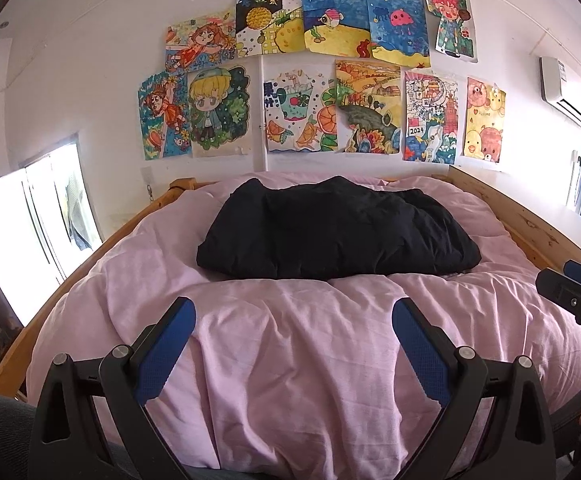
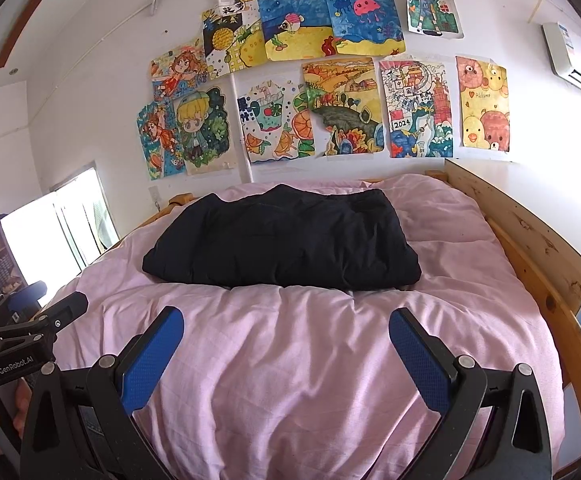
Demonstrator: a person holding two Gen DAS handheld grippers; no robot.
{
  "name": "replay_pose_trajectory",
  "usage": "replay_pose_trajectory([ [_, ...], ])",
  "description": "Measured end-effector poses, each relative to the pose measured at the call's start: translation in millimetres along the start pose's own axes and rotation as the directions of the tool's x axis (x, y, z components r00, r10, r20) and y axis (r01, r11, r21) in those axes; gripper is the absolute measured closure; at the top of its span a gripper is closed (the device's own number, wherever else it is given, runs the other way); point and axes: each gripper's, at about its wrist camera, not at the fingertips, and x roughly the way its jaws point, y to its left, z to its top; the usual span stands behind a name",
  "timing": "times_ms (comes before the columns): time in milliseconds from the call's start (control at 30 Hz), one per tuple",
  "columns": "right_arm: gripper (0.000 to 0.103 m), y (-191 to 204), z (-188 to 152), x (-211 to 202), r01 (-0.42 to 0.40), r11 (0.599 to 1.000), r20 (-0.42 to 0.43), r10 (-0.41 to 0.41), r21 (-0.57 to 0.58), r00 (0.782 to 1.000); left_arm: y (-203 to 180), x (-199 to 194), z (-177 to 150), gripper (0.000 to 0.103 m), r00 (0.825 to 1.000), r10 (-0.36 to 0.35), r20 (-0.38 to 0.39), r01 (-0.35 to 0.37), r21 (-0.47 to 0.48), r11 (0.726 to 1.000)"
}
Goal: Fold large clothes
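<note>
A black padded garment [image 1: 338, 232] lies folded in a thick bundle on the pink bedspread [image 1: 290, 360], toward the far half of the bed; it also shows in the right wrist view [image 2: 286, 240]. My left gripper [image 1: 294, 308] is open and empty, held over the near part of the bed, well short of the garment. My right gripper [image 2: 286, 318] is open and empty, beside the left one and equally short of the garment. The right gripper shows at the right edge of the left wrist view [image 1: 570, 288]; the left gripper shows at the left edge of the right wrist view [image 2: 30, 328].
The wooden bed frame [image 2: 530, 248] runs along the right side, and also the left [image 1: 50, 300]. Children's drawings [image 1: 310, 72] cover the wall behind the bed. A bright window [image 1: 30, 220] is at the left, an air conditioner [image 1: 570, 92] at the upper right.
</note>
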Motion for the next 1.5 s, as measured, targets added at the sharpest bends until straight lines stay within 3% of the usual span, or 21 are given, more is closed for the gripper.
replay_pose_trajectory([
  [1500, 0.0, -1.7, -1.6, 1.2, -0.002, 1.0, -0.003, 0.002, 0.0, 1.0, 3.3, 1.3, 5.3, 0.006, 1.0, 0.007, -0.008, -0.008, -0.026, 1.0],
])
